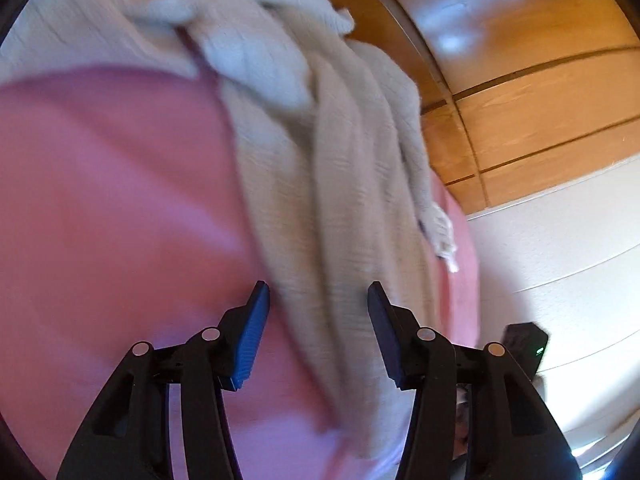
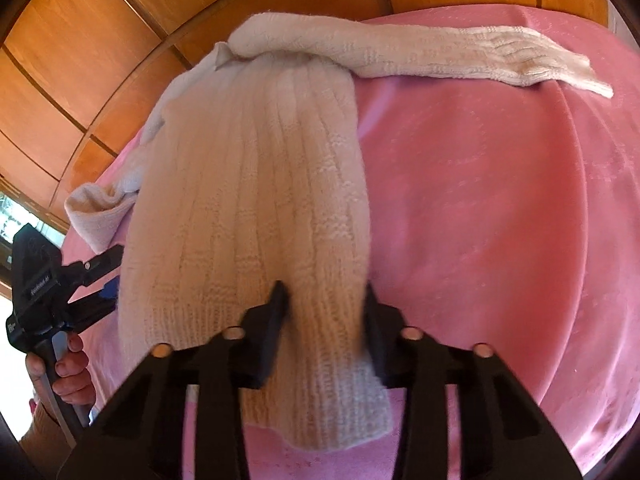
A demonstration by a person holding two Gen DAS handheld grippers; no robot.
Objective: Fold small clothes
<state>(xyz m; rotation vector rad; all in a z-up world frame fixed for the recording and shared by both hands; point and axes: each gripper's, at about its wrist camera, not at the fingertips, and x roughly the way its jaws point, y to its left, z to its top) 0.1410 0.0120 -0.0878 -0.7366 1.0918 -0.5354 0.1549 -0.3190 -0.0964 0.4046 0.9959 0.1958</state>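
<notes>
Both tongs (image 2: 325, 300) apparently astride cream sweater (image 2: 248, 184) hem.

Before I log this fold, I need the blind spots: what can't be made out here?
- Left wrist view: cream sweater and pink cover smeared by motion blur; knit detail lost.
- Right wrist view: right gripper fingers hide the hem; grip unclear.
- Right wrist view: left gripper fingertips hidden behind the sweater.
</notes>
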